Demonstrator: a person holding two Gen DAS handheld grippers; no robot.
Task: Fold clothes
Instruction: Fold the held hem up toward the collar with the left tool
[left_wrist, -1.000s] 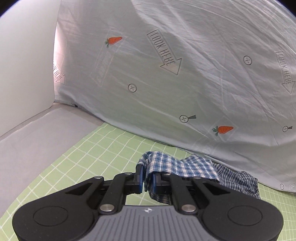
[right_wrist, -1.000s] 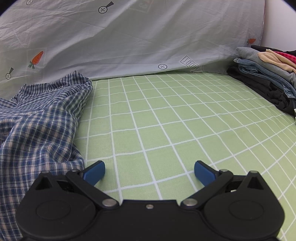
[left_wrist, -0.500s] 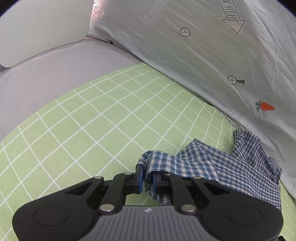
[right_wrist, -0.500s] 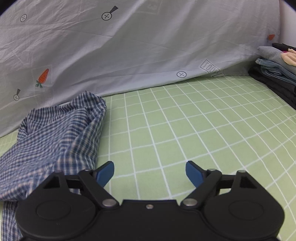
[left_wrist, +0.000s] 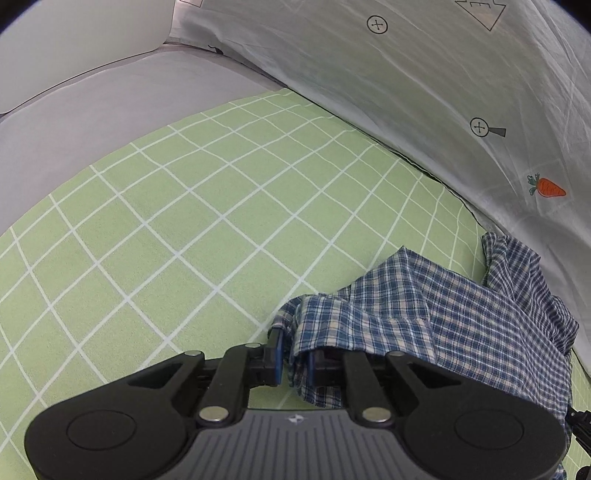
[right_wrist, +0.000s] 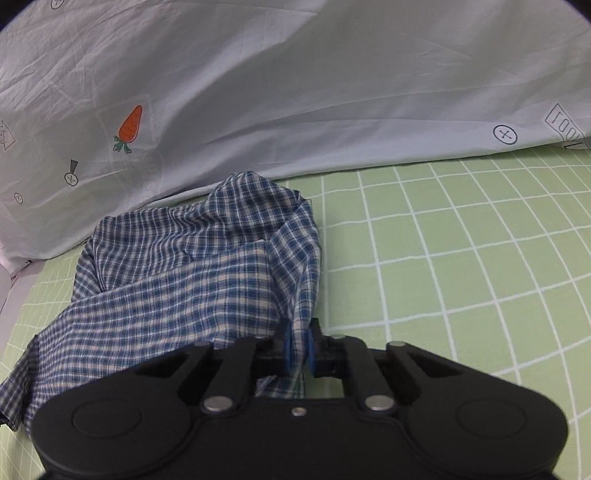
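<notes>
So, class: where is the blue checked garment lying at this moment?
The blue checked garment lies crumpled on the green grid mat, against the grey printed sheet. Both the left claw and right claw pinch its edges.

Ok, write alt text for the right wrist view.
The right gripper is shut on an edge of a blue checked shirt, which lies crumpled on a green grid mat. A pale sheet printed with carrots hangs behind.
</notes>
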